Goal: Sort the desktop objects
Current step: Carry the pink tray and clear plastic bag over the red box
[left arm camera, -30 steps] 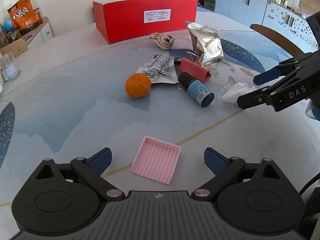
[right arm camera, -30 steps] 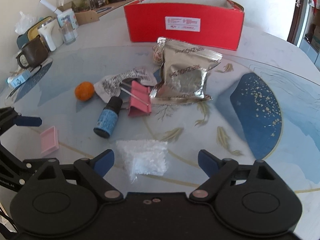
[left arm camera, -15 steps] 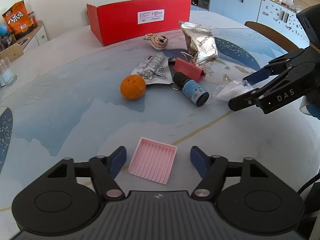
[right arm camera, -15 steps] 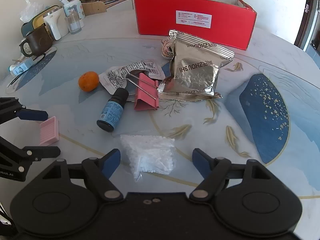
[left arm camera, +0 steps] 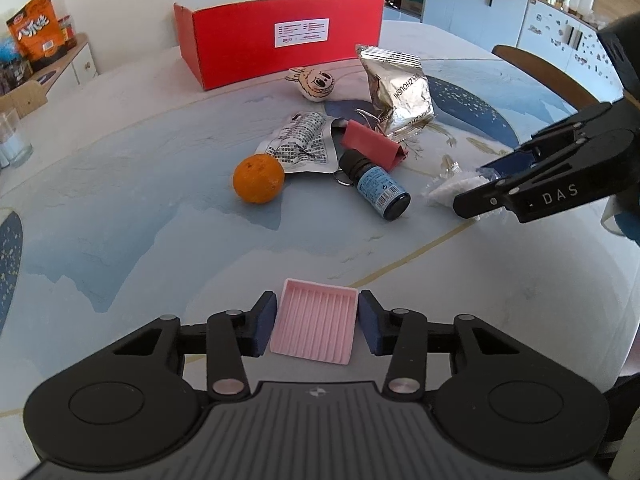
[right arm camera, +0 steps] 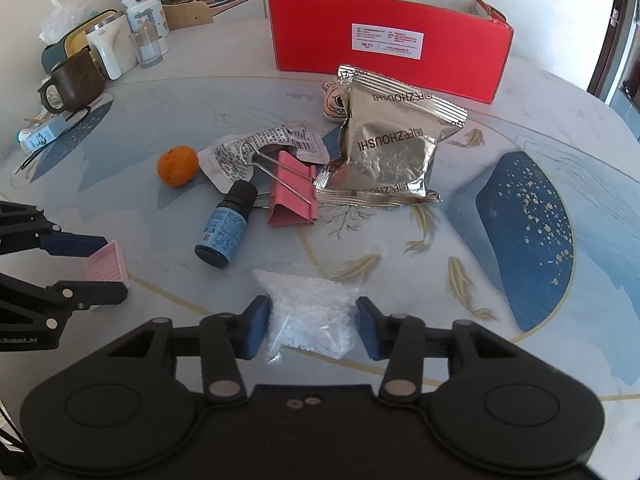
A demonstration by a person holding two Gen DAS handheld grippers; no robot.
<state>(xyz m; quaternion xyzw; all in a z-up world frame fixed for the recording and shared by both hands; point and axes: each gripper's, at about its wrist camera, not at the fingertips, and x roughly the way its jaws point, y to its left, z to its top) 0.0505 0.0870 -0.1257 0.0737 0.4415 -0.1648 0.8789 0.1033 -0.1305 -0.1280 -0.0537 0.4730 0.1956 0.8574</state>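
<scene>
The left gripper (left arm camera: pixel 317 322) is closing on a small pink ribbed plastic tray (left arm camera: pixel 314 327) that lies flat on the pale blue patterned tabletop (left arm camera: pixel 132 220); both blue pads (left arm camera: pixel 265 322) sit right against the tray's sides. The right gripper (right arm camera: pixel 312 328) is likewise closing around a clear plastic bag of white granules (right arm camera: pixel 310 312), its pads touching the bag's two edges while the bag rests on the table. Farther out, near the middle of the table, lie a round orange fruit (left arm camera: pixel 259 178), a dark glass bottle with a blue label (left arm camera: pixel 376 186) on its side, a pink binder clip (left arm camera: pixel 370 143), a printed white sachet (left arm camera: pixel 302 146), a crinkled silver foil packet (left arm camera: pixel 398 94) and a small cartoon-faced plush toy (left arm camera: pixel 314 84). Behind them stands an open red cardboard box (left arm camera: pixel 280 48).
</scene>
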